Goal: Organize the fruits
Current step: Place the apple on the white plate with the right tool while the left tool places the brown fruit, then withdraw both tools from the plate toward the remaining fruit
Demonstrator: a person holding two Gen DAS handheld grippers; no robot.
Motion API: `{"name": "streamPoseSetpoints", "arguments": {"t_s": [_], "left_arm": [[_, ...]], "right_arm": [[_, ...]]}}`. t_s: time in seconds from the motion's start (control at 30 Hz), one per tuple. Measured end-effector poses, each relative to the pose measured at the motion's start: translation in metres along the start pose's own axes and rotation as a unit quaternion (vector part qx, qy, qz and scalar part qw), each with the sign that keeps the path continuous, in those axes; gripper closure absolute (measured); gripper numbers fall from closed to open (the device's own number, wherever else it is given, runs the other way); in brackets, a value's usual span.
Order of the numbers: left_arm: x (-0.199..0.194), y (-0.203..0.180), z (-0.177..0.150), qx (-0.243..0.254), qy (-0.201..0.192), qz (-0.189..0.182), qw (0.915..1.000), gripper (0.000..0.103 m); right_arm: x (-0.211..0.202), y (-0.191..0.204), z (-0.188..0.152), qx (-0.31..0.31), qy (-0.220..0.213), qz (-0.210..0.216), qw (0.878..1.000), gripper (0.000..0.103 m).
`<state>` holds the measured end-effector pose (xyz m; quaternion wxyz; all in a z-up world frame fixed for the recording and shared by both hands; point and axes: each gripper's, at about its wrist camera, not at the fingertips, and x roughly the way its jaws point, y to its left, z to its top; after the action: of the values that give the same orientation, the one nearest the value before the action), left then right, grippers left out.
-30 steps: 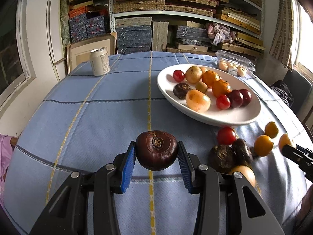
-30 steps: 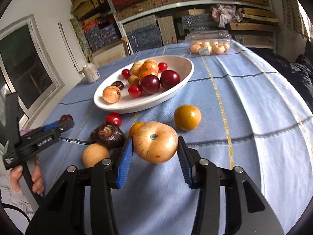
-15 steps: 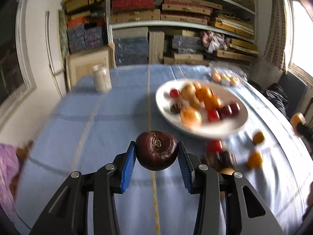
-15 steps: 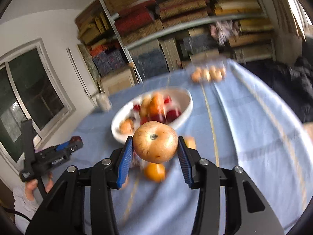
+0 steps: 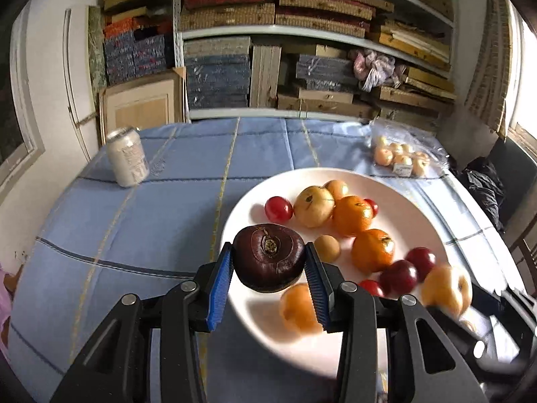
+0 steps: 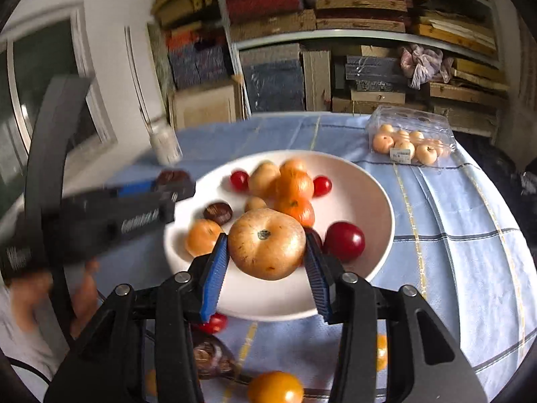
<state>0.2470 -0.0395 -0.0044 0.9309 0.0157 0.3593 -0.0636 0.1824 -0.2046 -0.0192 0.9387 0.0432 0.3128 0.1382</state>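
My left gripper (image 5: 269,272) is shut on a dark purple-brown fruit (image 5: 269,257) and holds it over the near left rim of the white plate (image 5: 409,208). My right gripper (image 6: 266,258) is shut on a pale yellow-orange round fruit (image 6: 266,243) above the plate's (image 6: 362,184) near side. On the plate lie oranges (image 5: 352,215), red fruits (image 5: 278,209), pale yellow fruits and one dark fruit (image 6: 217,212). The left gripper shows blurred at the left of the right wrist view. The right gripper's fruit (image 5: 448,288) shows blurred at the right of the left wrist view.
A drink can (image 5: 127,157) stands at the far left of the blue checked tablecloth (image 5: 134,228). A clear pack of small pale fruits (image 6: 411,144) lies at the far right. Loose fruits (image 6: 275,388) lie on the cloth in front of the plate. Full shelves stand behind.
Both grippers have risen and moved forward from the cloth to over the plate, each still carrying its fruit. The right one has rolled a little.
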Motion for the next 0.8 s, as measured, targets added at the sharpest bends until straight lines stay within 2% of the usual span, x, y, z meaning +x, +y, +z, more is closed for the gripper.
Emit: {"name": "streamPoseSetpoints", "arguments": {"t_s": [0.13,0.2,0.23,0.27,0.3,0.43,0.5,0.57,0.63,0.7,0.8], "left_arm": [[0.021,0.004,0.000,-0.011,0.016,-0.006,0.9998,0.060],[0.023,0.003,0.000,-0.007,0.013,-0.005,0.9999,0.044],[0.021,0.002,0.000,-0.004,0.004,-0.004,1.0000,0.033],[0.018,0.002,0.000,-0.002,-0.003,-0.001,1.0000,0.027],[0.015,0.002,0.000,0.000,-0.008,0.001,1.0000,0.026],[-0.002,0.008,0.006,-0.012,-0.022,0.000,0.9997,0.023],[-0.018,0.015,0.008,-0.026,-0.032,-0.002,0.9991,0.021],[-0.038,0.021,0.005,-0.035,-0.043,-0.003,0.9985,0.019],[-0.056,0.025,-0.004,-0.038,-0.052,0.000,0.9979,0.016],[-0.075,0.027,-0.027,-0.035,-0.054,0.003,0.9980,0.016],[-0.090,0.025,-0.068,-0.035,-0.035,0.002,0.9988,0.016]], "right_arm": [[0.012,0.004,-0.004,-0.015,0.016,-0.001,1.000,0.059],[0.018,0.004,-0.006,-0.016,0.016,-0.005,1.000,0.058],[0.020,0.004,-0.007,-0.017,0.016,-0.008,1.000,0.056],[0.020,0.003,-0.008,-0.019,0.016,-0.008,1.000,0.050],[0.019,0.003,-0.007,-0.017,0.011,-0.008,1.000,0.044],[-0.015,-0.009,0.002,0.005,-0.061,-0.008,0.998,0.039],[-0.044,-0.022,0.006,0.032,-0.121,-0.020,0.992,0.021],[-0.063,-0.039,0.008,0.063,-0.151,-0.013,0.986,0.016],[-0.071,-0.053,0.007,0.087,-0.159,-0.007,0.983,0.016],[-0.074,-0.063,0.003,0.101,-0.159,-0.010,0.982,0.016],[-0.081,-0.066,-0.006,0.112,-0.158,-0.004,0.981,0.016]]}}
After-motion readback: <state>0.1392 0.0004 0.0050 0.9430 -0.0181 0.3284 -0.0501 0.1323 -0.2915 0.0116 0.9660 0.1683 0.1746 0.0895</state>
